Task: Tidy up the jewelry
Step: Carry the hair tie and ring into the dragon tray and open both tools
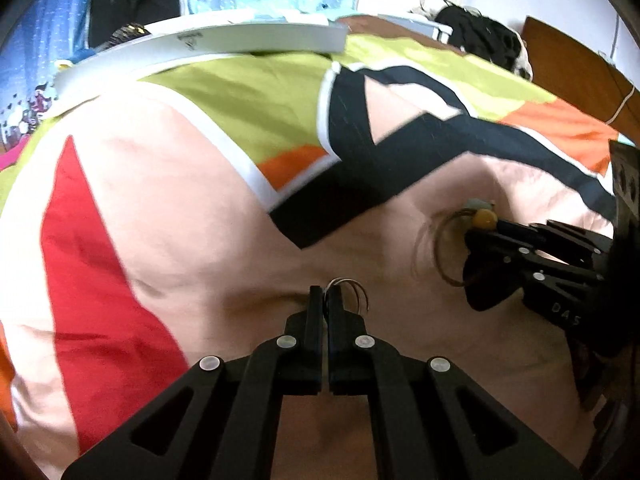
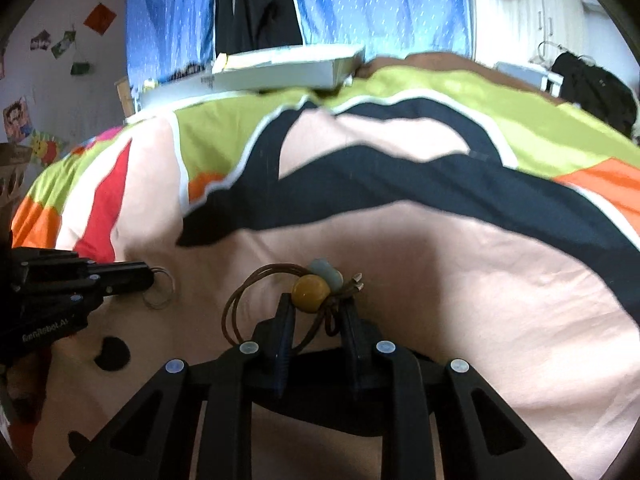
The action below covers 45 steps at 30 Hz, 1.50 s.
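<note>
Pinching thin rings (image 1: 349, 290) at its tips, the left gripper (image 1: 325, 300) is clamped for carrying; the right gripper (image 2: 316, 312), jaws apart, straddles a cord bracelet (image 2: 280, 300) lying near on the bedspread (image 2: 440, 280). Open cloth runs far toward the white box (image 2: 280, 70) at the bed's edge.

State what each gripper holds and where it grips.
Left gripper is shut on the thin wire rings, pinching their edge. Right gripper is open around the beaded cord bracelet, not gripping.
</note>
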### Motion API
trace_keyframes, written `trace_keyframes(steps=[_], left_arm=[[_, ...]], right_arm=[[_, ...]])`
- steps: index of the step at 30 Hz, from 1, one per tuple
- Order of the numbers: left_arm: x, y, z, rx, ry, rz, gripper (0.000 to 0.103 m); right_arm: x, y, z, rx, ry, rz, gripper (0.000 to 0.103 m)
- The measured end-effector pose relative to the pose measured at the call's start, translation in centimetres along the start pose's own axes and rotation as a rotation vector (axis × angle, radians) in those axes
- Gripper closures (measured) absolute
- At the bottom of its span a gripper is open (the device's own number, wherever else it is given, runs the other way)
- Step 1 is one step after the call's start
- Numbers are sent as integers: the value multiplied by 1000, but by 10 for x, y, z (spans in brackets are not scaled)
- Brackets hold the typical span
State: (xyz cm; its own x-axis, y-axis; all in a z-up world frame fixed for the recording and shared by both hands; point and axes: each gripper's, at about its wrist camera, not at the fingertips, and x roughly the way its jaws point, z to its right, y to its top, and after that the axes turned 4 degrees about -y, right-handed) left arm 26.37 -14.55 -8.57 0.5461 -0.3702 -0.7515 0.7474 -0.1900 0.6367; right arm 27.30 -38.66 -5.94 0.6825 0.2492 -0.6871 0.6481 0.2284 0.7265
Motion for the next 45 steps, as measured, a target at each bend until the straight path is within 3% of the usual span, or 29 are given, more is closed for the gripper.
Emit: trace_keyframes(steps=[7, 11, 22, 28, 34, 39, 45], left_arm=[[-45, 9, -17, -13, 26, 81, 103], [-68, 28, -29, 7, 60, 121, 103], [-107, 134, -99, -52, 227, 274, 103], [-94, 177, -150, -95, 316, 322, 103], [-74, 183, -201, -139, 357, 320, 103], [-58, 177, -239, -245, 290, 297, 103], [-55, 176, -255, -298, 207, 284, 103]], right_arm=[[-27, 13, -9, 0, -12, 106, 82], [-35, 37, -18, 18, 28, 153, 82], [6, 196, -51, 67, 150, 259, 82], [52, 262, -53, 114, 146, 228, 82], [97, 281, -76, 68, 106, 162, 82], [133, 277, -86, 79, 92, 80, 82], [150, 273, -87, 76, 89, 33, 82]])
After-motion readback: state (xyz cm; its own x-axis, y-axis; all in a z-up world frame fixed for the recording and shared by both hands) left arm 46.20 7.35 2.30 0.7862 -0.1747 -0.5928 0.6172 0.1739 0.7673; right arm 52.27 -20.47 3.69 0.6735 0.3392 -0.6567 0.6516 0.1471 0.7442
